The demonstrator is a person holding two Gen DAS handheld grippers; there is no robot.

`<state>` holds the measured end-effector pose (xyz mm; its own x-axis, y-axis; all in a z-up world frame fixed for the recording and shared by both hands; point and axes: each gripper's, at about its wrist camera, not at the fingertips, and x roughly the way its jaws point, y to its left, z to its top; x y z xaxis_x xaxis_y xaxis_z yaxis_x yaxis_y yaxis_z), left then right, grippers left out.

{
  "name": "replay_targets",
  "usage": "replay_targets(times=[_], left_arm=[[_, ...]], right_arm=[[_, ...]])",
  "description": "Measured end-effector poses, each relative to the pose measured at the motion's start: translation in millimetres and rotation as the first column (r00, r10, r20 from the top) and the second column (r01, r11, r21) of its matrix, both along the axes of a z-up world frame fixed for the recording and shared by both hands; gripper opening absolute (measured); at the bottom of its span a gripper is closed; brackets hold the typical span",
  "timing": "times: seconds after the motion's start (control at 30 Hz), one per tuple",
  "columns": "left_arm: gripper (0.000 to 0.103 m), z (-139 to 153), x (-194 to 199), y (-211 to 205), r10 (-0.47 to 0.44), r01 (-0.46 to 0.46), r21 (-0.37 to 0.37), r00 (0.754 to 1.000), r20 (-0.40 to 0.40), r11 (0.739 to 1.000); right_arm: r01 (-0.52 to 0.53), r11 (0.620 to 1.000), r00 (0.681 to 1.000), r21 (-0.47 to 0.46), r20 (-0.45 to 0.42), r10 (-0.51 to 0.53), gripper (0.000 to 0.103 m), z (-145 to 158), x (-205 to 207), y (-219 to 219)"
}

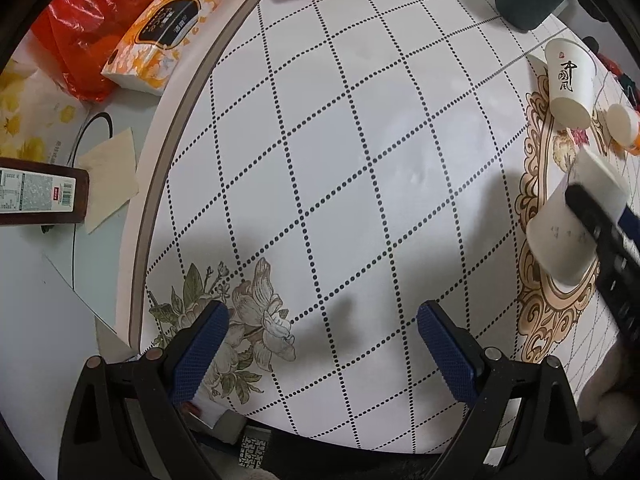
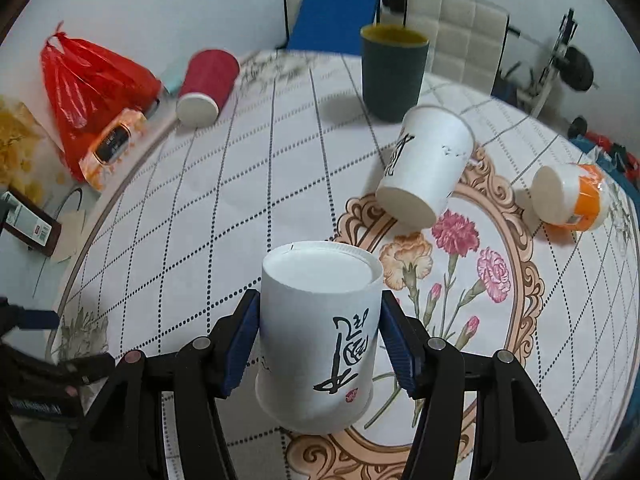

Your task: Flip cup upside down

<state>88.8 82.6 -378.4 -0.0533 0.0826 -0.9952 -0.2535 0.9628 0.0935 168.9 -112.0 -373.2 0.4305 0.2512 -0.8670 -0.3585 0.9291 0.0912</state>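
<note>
My right gripper point(image 2: 318, 344) is shut on a white paper cup point(image 2: 320, 328) with black calligraphy, held upside down, base up, just above the floral tablecloth point(image 2: 248, 184). The cup point(image 1: 560, 236) and the right gripper's finger point(image 1: 600, 240) also show at the right edge of the left wrist view. My left gripper point(image 1: 322, 344) is open and empty over the table's near edge, well to the left of the cup.
A second white calligraphy cup point(image 2: 426, 166) stands inverted and tilted. An orange-and-white tub point(image 2: 570, 198) and a red cup point(image 2: 206, 86) lie on their sides. A dark green cup point(image 2: 392, 74) stands upright. A red bag point(image 2: 88, 92), tissue pack point(image 1: 160, 36) and dark box point(image 1: 40, 196) lie left of the table.
</note>
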Motion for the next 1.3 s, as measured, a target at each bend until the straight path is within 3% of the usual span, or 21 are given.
replay_targets(times=[0.1,0.47,0.53,0.57,0.6,0.67,0.83,0.93,1.03,1.3], left_arm=[[0.097,1.4,1.6,-1.9,-0.005,0.005,0.005,1.0,0.005,1.0],[0.097,14.6,-5.0,-33.6,-0.03,0.03,0.004,0.999,0.037,1.0],[0.097,20.4,-6.2,-39.9,-0.049,0.048,0.012,0.997,0.055,0.999],[0.097,23.8,-6.8,-44.7,-0.058,0.057,0.017,0.997,0.06,0.998],[0.097,28.3,-7.9,-48.8,-0.074,0.073,0.02,0.995,0.069,0.997],[0.097,37.3,-11.5,-58.3,-0.094,0.092,0.024,0.992,0.088,0.995],[0.097,62.5,-21.3,-66.5,-0.18,0.178,0.028,0.974,0.139,0.984],[0.097,74.4,-28.0,-69.3,-0.222,0.221,0.028,0.959,0.173,0.975],[0.097,84.6,-36.6,-74.3,-0.272,0.269,0.044,0.941,0.2,0.962],[0.097,123.6,-63.0,-80.1,-0.337,0.334,0.057,0.904,0.264,0.941]], right_arm=[[-0.016,1.0,0.999,-0.014,0.029,0.016,0.062,3.2,-17.7,3.6],[-0.047,0.998,0.998,-0.036,-0.053,0.045,0.063,-7.8,-41.9,-4.8],[-0.039,0.998,0.997,-0.044,-0.075,0.036,0.07,-8.1,-44.7,-5.7],[-0.029,0.998,0.996,-0.048,-0.089,0.025,0.079,-7.5,-45.9,-7.0],[-0.014,0.999,0.994,-0.045,-0.105,0.009,0.086,-5.4,-48.1,-9.8],[0.013,0.999,0.991,-0.049,-0.132,-0.019,0.09,-0.4,-53.2,-15.1],[0.159,0.983,0.966,-0.089,-0.191,-0.173,0.093,23.5,-81.5,-41.5],[0.271,0.956,0.93,-0.113,-0.225,-0.291,0.095,38.6,-102.3,-60.7],[0.355,0.926,0.904,-0.128,-0.204,-0.375,0.095,58.6,-123.1,-72.2],[0.457,0.882,0.87,-0.114,-0.151,-0.47,0.095,98.0,-163.1,-82.1]])
